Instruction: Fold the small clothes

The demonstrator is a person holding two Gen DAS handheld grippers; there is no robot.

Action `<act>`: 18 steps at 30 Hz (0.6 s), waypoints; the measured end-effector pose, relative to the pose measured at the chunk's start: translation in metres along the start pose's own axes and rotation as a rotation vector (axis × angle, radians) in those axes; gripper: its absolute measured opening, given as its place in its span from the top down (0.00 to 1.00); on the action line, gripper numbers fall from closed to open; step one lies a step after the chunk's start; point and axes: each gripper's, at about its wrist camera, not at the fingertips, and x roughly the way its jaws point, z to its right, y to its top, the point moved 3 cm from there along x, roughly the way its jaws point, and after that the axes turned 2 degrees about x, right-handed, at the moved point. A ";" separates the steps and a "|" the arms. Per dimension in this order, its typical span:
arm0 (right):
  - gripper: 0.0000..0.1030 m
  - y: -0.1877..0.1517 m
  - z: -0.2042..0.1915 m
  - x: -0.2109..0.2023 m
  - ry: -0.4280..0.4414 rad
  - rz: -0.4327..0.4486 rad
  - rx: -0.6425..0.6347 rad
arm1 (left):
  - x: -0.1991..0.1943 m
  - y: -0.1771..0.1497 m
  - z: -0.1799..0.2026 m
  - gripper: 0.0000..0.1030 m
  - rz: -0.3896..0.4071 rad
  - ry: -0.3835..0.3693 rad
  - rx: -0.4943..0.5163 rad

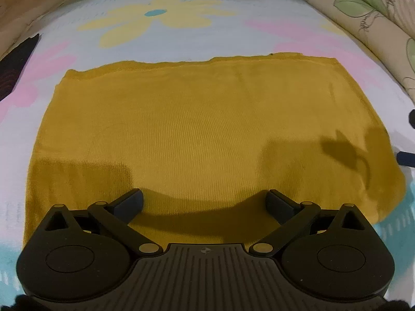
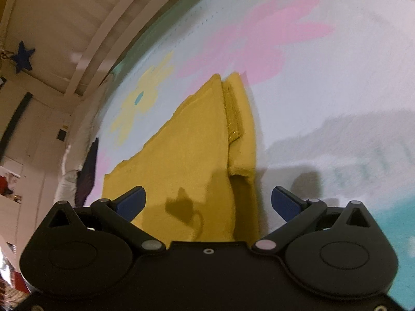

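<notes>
A mustard-yellow knit garment (image 1: 197, 129) lies flat and folded into a wide rectangle on a flowered bedsheet (image 1: 160, 36). My left gripper (image 1: 206, 202) hovers open over its near edge, nothing between the fingers. In the right wrist view the same garment (image 2: 186, 160) shows from its right end, where stacked folded layers and a ribbed hem (image 2: 233, 114) are visible. My right gripper (image 2: 208, 202) is open above that right edge, one finger over the cloth and the other over the sheet. The right gripper's blue fingertips (image 1: 406, 158) peek in at the left view's right border.
The sheet (image 2: 324, 77) is pale blue with pink and yellow flowers. A leaf-patterned cream pillow or quilt (image 1: 368, 13) lines the far right. A dark cloth (image 1: 15, 70) lies at the bed's left edge. A wall with a blue star (image 2: 23, 57) and shelves stands beyond the bed.
</notes>
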 end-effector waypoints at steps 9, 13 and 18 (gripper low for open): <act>0.00 0.016 0.005 0.027 0.042 0.042 0.015 | 0.001 0.002 -0.001 0.01 -0.009 0.009 -0.016; 0.00 0.023 0.007 0.033 0.096 0.059 0.030 | 0.001 -0.001 -0.001 0.01 0.004 0.014 -0.027; 0.00 0.029 0.008 0.035 0.120 0.035 0.040 | 0.000 -0.004 0.000 0.01 0.031 0.029 -0.035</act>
